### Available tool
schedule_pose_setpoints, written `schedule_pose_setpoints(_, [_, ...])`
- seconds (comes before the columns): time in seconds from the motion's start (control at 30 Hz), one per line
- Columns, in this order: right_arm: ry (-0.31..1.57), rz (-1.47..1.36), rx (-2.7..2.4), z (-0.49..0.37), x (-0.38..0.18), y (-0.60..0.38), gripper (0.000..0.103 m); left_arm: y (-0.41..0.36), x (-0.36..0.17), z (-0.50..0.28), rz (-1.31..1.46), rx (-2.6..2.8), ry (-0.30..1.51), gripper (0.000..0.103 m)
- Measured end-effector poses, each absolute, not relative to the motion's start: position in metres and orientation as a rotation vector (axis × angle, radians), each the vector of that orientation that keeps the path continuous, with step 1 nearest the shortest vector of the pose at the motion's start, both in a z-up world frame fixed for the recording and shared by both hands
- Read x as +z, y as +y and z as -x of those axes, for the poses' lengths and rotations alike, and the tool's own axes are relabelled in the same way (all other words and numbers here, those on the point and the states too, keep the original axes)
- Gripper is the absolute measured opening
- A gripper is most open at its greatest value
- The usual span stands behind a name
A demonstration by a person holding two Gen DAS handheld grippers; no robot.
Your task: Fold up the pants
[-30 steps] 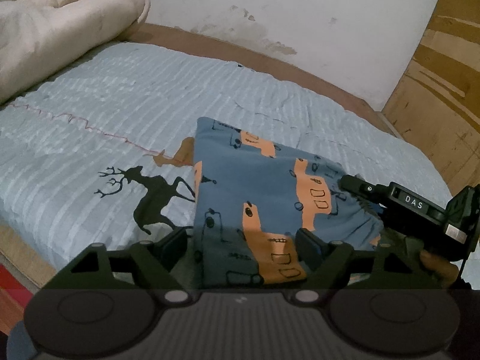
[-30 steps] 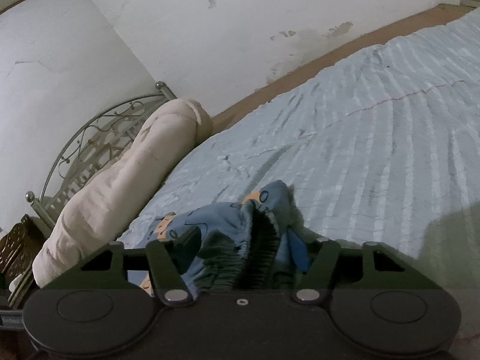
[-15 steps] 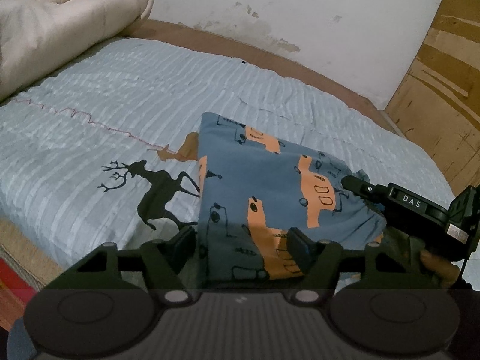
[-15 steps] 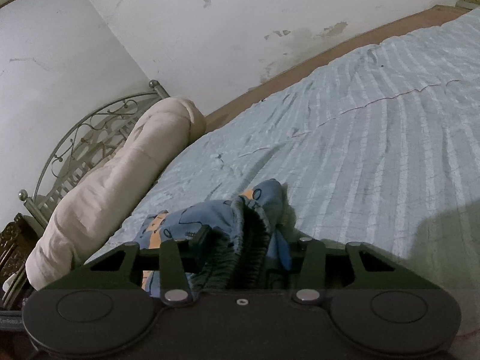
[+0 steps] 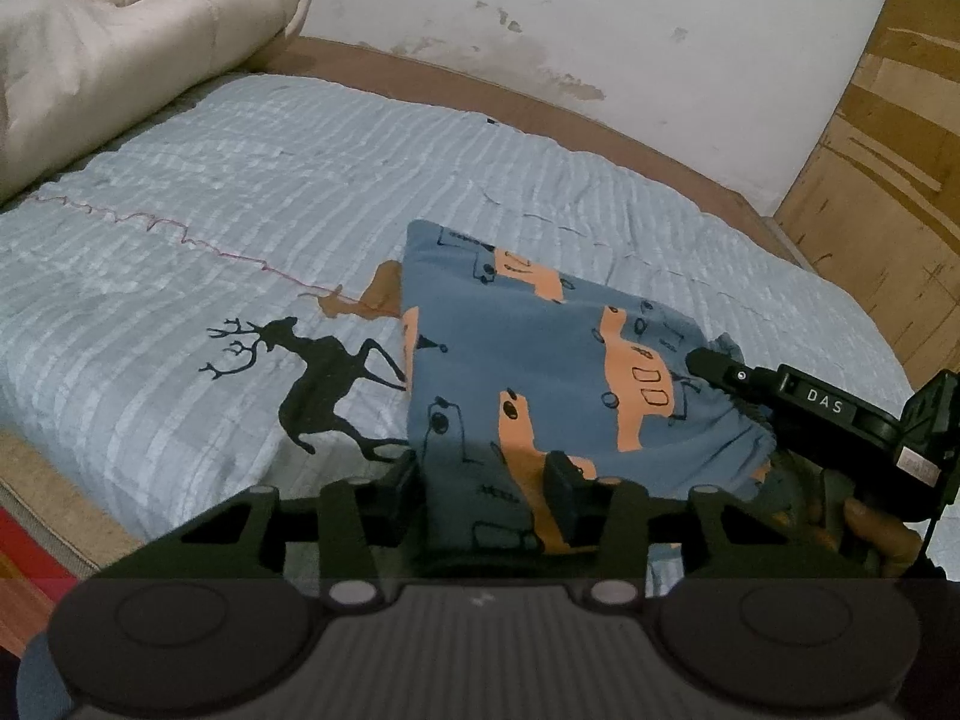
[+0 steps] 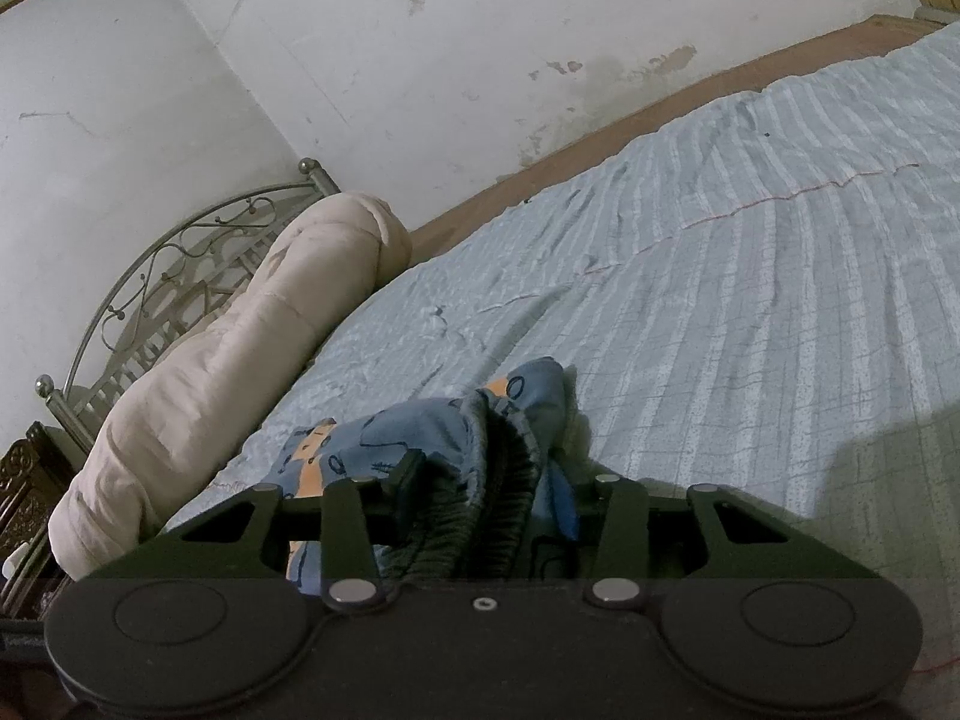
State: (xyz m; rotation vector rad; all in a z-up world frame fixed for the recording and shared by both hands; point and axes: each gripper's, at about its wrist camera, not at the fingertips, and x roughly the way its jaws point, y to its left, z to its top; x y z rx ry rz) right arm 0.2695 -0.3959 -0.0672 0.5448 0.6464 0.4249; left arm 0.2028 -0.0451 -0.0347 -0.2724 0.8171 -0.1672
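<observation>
Blue pants with orange print lie folded on the light blue bedspread. My left gripper is shut on the near edge of the pants. My right gripper is shut on the bunched dark waistband of the pants; it also shows in the left wrist view at the right end of the pants. The fabric in both jaws hides the pads.
A rolled cream duvet lies at the head of the bed by a metal headboard. A white wall runs behind the bed. A wooden panel stands at the right. A black deer print marks the bedspread.
Both grippers have closed in on the pants cloth. The left camera view has risen and drawn back slightly; the pants lie flatter on the bed.
</observation>
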Motion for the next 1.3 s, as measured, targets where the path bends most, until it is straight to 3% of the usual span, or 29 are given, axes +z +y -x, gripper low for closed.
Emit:
schedule_pose_setpoints(0.4, [0.637, -0.548, 0.439, -0.269, -0.068, -0.398, 0.035, -0.047, -0.033, -0.204, 0.255, -0.159, 0.819, 0.042])
schedule_pose_setpoints(0.53, [0.614, -0.510, 0.427, -0.262, -0.059, -0.395, 0.023, -0.044, -0.030, -0.206, 0.258, -0.155, 0.816, 0.026])
schedule_pose_setpoints(0.77, [0.562, -0.490, 0.418, -0.244, -0.038, -0.391, 0.016, -0.042, -0.024, -0.202, 0.256, -0.169, 0.784, 0.015])
schedule_pose_setpoints(1.3, [0.463, -0.496, 0.400, -0.194, 0.008, -0.381, 0.015, -0.040, 0.003, -0.198, 0.209, -0.259, 0.735, 0.013])
